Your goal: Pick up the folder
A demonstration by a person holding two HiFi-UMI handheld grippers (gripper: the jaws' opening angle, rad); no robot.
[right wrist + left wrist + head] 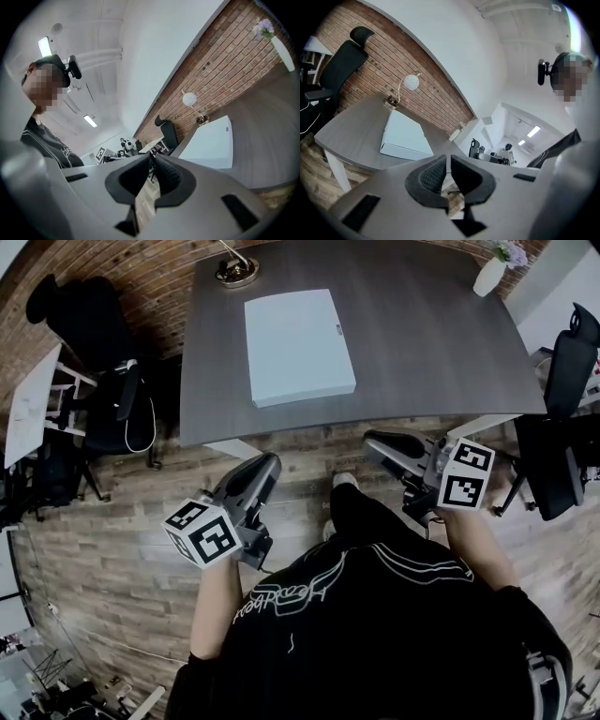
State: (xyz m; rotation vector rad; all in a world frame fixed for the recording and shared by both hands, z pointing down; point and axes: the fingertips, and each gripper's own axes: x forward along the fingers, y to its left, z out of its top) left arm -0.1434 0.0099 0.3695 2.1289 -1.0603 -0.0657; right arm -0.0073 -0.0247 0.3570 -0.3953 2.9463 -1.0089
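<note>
**A:** Grey wood, this table (422, 352). Where is the folder?

**B:** The folder (298, 346) is pale blue and lies flat on the table's left half, well back from the table's near edge.

**A:** And the tools?

**B:** The left gripper (270, 463) and the right gripper (371, 439) are both in front of the table's near edge, well apart from the folder. Each has its jaws closed together, with nothing between them.

**A:** Which step is this?

**B:** I think it is the approach, and no grasp is made yet. Next, the jaws must open and reach over the table's near edge. The folder lies flat, so one jaw probably must go under its edge.
</note>
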